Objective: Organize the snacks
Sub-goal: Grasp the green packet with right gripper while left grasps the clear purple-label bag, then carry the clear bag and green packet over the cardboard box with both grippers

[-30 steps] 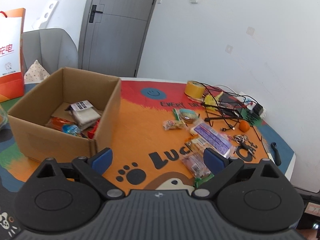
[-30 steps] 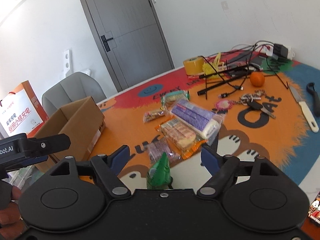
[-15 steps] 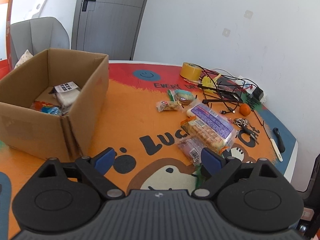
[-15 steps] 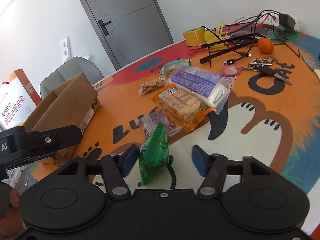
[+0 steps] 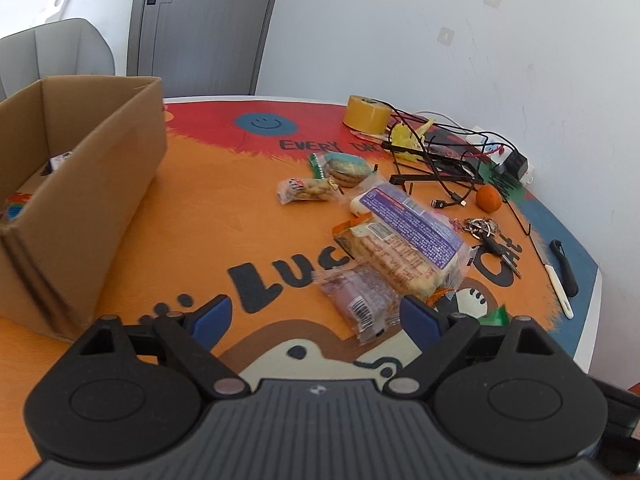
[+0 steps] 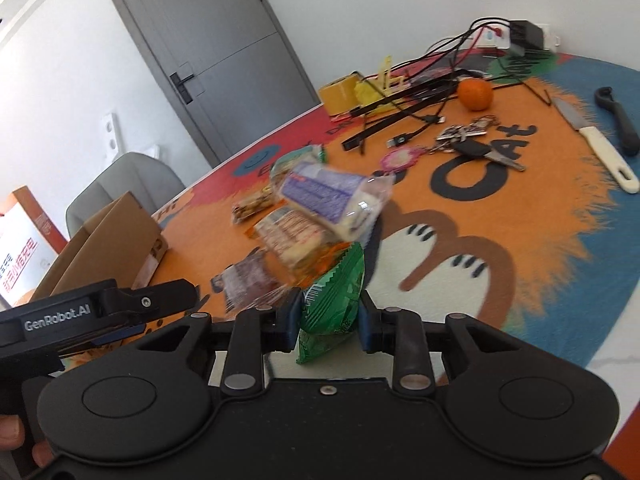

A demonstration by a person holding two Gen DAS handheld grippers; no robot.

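Observation:
My right gripper (image 6: pixel 329 318) is shut on a green snack packet (image 6: pixel 334 296), whose tip also shows in the left wrist view (image 5: pixel 495 315). Loose snacks lie mid-table: a purple-labelled pack (image 5: pixel 408 226), a cracker pack (image 5: pixel 390 258) under it, a dark wrapped bar (image 5: pixel 360 294), a small biscuit pack (image 5: pixel 306 190) and a teal biscuit pack (image 5: pixel 346 164). The open cardboard box (image 5: pixel 80 200) stands at the left with snacks inside. My left gripper (image 5: pixel 314 316) is open and empty, low over the table just in front of the dark bar.
A yellow tape roll (image 5: pixel 366 114), tangled black cables (image 5: pixel 436 156), an orange (image 5: pixel 488 198), keys (image 5: pixel 486 230), a knife (image 5: pixel 558 280) and a black tool (image 5: pixel 564 266) lie at the right. The table edge is at the far right. A grey chair (image 6: pixel 120 184) stands behind the box.
My right gripper has closed on the green packet. My left gripper has moved right and forward toward the snacks, so the box has slid to the left of its view.

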